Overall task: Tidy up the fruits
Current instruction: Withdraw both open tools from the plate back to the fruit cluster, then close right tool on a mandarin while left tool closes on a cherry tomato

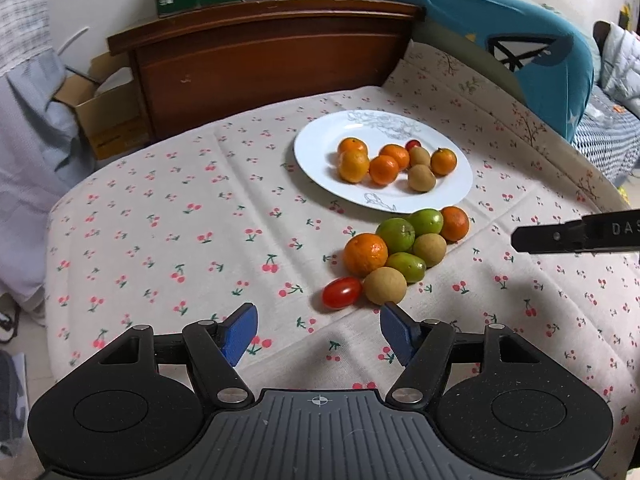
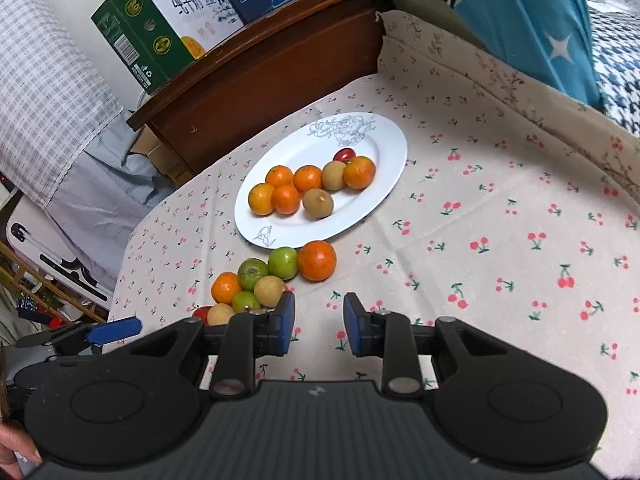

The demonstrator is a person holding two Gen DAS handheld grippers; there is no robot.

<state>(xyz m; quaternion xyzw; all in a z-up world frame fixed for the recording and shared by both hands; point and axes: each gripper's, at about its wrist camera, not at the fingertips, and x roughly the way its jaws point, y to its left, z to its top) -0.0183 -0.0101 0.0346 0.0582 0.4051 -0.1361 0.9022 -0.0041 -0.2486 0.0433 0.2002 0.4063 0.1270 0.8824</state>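
Both tongs hang low over the tabletop, which is covered with a cherry-print cloth [image 1: 168, 240]. Left tongs [image 1: 318, 326] are open, the blue pads wide apart with only cloth between them; just ahead of them lie a cherry tomato [image 1: 342, 293] and a tan round fruit [image 1: 385, 285], which touches the tomato. Right tongs [image 2: 319, 322] have only a narrow gap between the pads and hold nothing; I see just cloth in that gap.

Loose fruits lie in one tight cluster on the cloth, just beside the near rim of the white plate [image 2: 384, 148]: a large mandarin [image 1: 365, 253], three green fruits [image 1: 396, 234], another tan fruit [image 1: 429, 249] and one more mandarin [image 1: 454, 223].

On the plate itself there are five small mandarins [image 2: 285, 199], two tan fruits [image 2: 318, 203] and one small red tomato [image 2: 344, 154] at the far side. Behind the tabletop stands a brown wooden headboard [image 1: 260, 68] with cartons on top of it.
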